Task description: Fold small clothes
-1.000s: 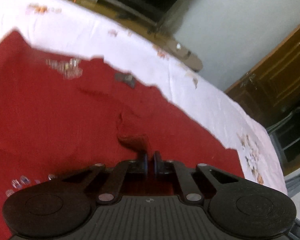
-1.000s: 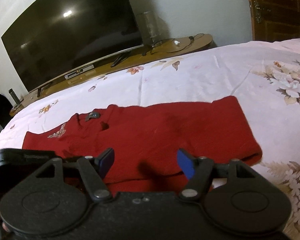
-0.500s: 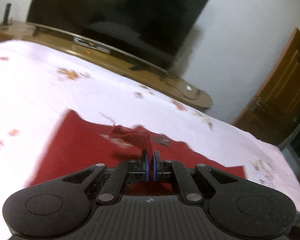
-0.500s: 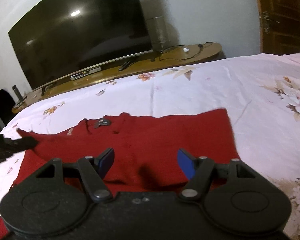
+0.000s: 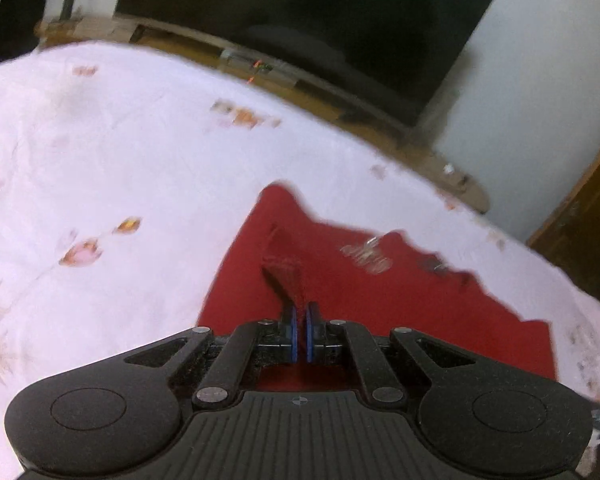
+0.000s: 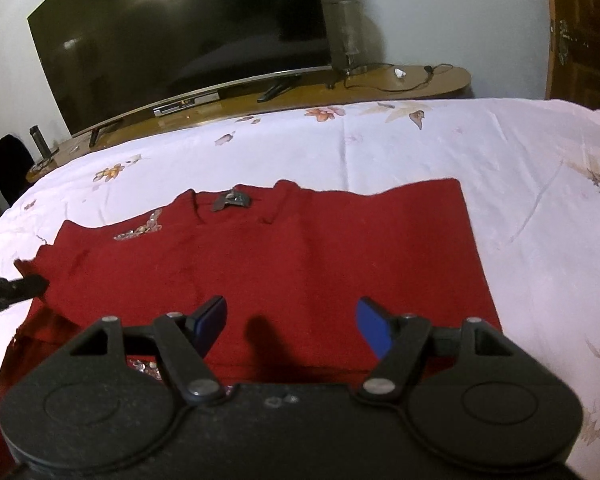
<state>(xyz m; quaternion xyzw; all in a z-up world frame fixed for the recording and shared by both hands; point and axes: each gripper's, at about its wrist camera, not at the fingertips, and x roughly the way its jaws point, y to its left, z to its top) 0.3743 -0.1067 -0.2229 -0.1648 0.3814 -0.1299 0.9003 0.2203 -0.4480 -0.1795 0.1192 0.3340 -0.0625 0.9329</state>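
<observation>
Red garment [image 6: 284,248] lies spread on the floral bedsheet [image 6: 520,184], folded over at its left side. Left gripper [image 5: 300,334] is level and pointing forward, its blue pads pinched on a raised fold of the cloth at the left edge. Right gripper [image 6: 292,320] hovers low over the near hem, jaws wide apart, holding nothing.

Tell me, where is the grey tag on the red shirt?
In the right wrist view the grey tag sits at the neckline on the far edge of the red shirt, just right of the sparkly beads, on the side toward the TV.
</observation>
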